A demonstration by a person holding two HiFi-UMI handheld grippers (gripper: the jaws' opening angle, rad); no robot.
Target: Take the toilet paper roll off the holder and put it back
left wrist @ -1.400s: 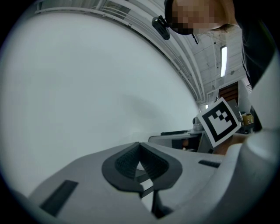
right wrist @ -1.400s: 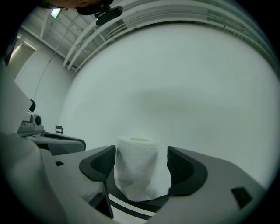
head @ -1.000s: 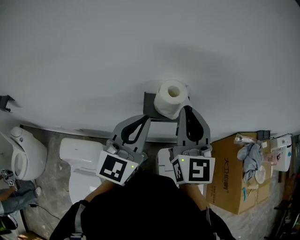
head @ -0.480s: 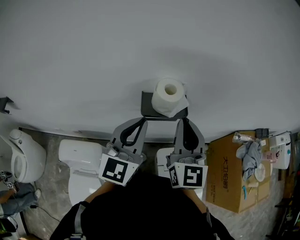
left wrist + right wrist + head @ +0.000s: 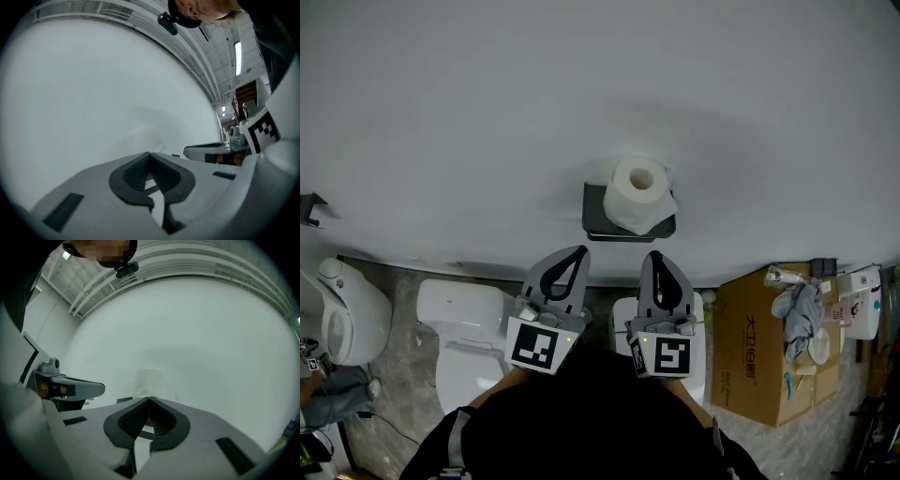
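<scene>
The white toilet paper roll [image 5: 637, 192] sat on the dark grey wall-mounted holder [image 5: 596, 212], while the grey left gripper [image 5: 577, 251] at its seven o'clock and the grey right gripper [image 5: 652, 255] at its six o'clock, both apart from it, had their jaws pressed together with nothing between them.

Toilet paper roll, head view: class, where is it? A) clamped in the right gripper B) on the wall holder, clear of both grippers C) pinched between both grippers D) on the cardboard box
B: the toilet paper roll sits on the holder, and the left gripper and right gripper are both shut on nothing, apart from it.
</scene>
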